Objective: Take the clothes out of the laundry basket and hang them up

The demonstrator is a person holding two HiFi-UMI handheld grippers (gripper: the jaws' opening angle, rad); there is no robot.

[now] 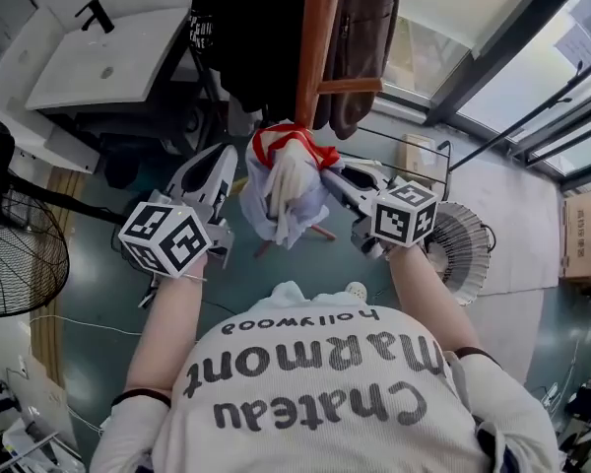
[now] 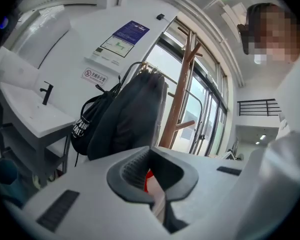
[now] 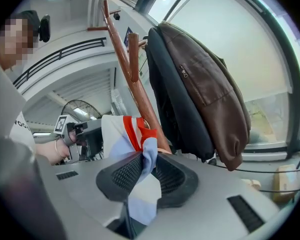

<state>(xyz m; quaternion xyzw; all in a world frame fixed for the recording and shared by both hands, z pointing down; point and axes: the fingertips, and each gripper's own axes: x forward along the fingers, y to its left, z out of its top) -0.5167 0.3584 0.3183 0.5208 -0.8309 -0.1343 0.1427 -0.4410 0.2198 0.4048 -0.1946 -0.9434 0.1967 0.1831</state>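
2 grippers show: left gripper (image 1: pixel 231 175) and right gripper (image 1: pixel 337 177). They carry 2 cubes, 1 left cube (image 1: pixel 165 236) and 1 right cube (image 1: pixel 406 213). Between the grippers is 1 cloth (image 1: pixel 288 180). There is 1 stand (image 1: pixel 318 37), and on it hang 3 things: 1 bag (image 2: pixel 90 126), 1 black jacket (image 3: pixel 177 109) and 1 brown jacket (image 3: pixel 210 89). The floor (image 1: pixel 276 274) holds 2 fans, 1 black fan (image 1: pixel 15 254) and 1 white fan (image 1: pixel 463 244). There are 1 sink (image 1: pixel 98 62), 1 tap (image 1: pixel 97 13) and 1 person (image 1: pixel 315 392).
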